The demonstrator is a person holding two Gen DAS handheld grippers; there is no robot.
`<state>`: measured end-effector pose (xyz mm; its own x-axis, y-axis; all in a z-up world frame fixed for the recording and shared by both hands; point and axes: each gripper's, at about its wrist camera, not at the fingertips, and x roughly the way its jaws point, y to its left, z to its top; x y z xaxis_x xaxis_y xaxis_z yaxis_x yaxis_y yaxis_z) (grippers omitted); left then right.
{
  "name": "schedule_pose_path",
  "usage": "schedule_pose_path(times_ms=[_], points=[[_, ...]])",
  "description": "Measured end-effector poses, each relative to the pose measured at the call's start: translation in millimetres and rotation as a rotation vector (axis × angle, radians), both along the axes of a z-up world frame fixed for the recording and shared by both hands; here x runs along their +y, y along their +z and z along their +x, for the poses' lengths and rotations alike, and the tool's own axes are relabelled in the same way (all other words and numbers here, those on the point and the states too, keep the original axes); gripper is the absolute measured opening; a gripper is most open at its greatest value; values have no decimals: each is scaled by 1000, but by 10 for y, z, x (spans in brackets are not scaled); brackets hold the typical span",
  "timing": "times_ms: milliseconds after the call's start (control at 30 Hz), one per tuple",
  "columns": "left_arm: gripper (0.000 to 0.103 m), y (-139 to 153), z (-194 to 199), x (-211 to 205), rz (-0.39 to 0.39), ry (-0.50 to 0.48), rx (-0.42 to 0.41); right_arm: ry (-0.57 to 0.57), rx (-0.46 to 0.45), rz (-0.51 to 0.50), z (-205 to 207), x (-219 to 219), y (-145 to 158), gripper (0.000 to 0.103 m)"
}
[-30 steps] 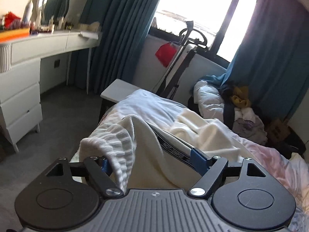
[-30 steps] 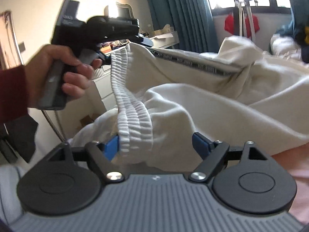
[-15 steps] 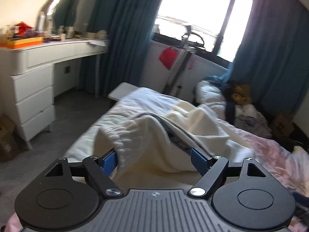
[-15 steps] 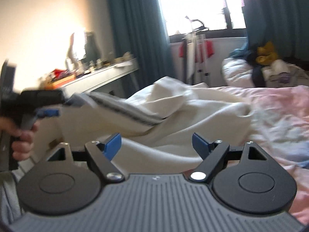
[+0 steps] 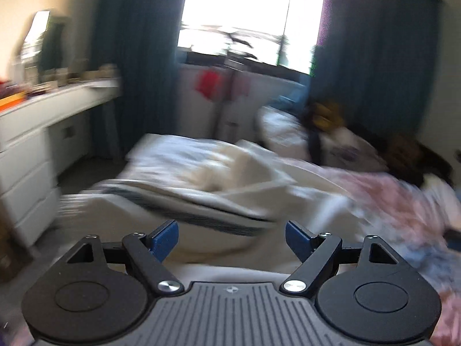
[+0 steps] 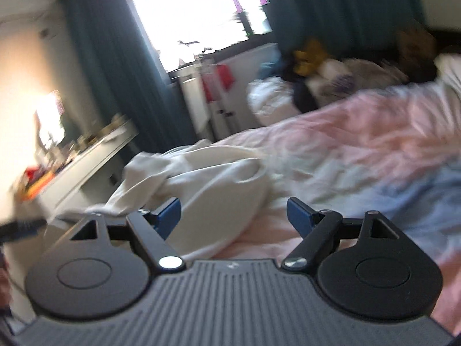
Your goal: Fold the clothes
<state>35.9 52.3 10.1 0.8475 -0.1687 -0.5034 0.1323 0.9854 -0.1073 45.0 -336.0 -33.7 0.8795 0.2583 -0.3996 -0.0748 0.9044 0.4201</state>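
A pair of cream trousers with a dark side stripe (image 5: 207, 201) lies crumpled on the bed, blurred by motion. My left gripper (image 5: 230, 238) is open and empty just above their near edge. In the right wrist view the trousers (image 6: 207, 181) lie at the left of the pink sheet. My right gripper (image 6: 233, 216) is open and empty over their near part. The left gripper shows as a dark blur at that view's left edge (image 6: 23, 227).
The bed has a pink and blue sheet (image 6: 374, 150). A white dresser with clutter (image 5: 31, 132) stands left of it. A pile of clothes and bedding (image 5: 322, 132) lies by the window with teal curtains (image 5: 138, 57).
Both grippers have let go of the trousers' waistband and opened. The trousers have dropped onto the bed. Both grippers have pulled back, and the right one has swung to the right.
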Motion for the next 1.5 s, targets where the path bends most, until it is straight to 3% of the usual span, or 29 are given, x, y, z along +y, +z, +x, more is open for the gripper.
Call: schedule_pose_path(times_ms=[167,300,467,567,667,767,833,867,933,1000,1167,1300,1400,1500], points=[[82,-486,539,-1021,140,-237,29,-110,62,54,86,-332,-164,82],[81,-791,996,-1750,208,-344,35,-166,96,137,127,-550,-322,82],[81,-1030,1562,-2396,236,-394,28,-196,143,221,221,-712,-539,82],[81,-1145,1880,-2756,314,-376,-16,-185,173,227,325,-701,-650,82],[81,-1327,2208,-2981,404,-318,23,-158,204,214,445,-637,-758,82],[63,-1466,2351,-3071,507,-248,28,-139,232,200,548,-577,-851,82],[43,-1470,2381,-3067,516,-217,12,-135,241,191,589,-554,-883,82],[38,-1433,2368,-3039,504,-218,10,-132,242,186,601,-543,-892,82],[18,-1352,2332,-2979,481,-226,6,-131,242,179,612,-529,-900,82],[13,-1181,2209,-2919,471,-246,-20,-132,238,172,606,-526,-897,82],[12,-486,1633,-2668,390,-311,-110,-148,228,155,550,-517,-903,82],[12,36,1026,-2237,290,-408,-140,-158,183,163,481,-514,-782,82],[12,130,489,-1892,273,-490,-130,-172,150,160,395,-520,-683,82],[11,-105,-6,-1547,223,-554,-84,-183,119,205,296,-578,-601,82]])
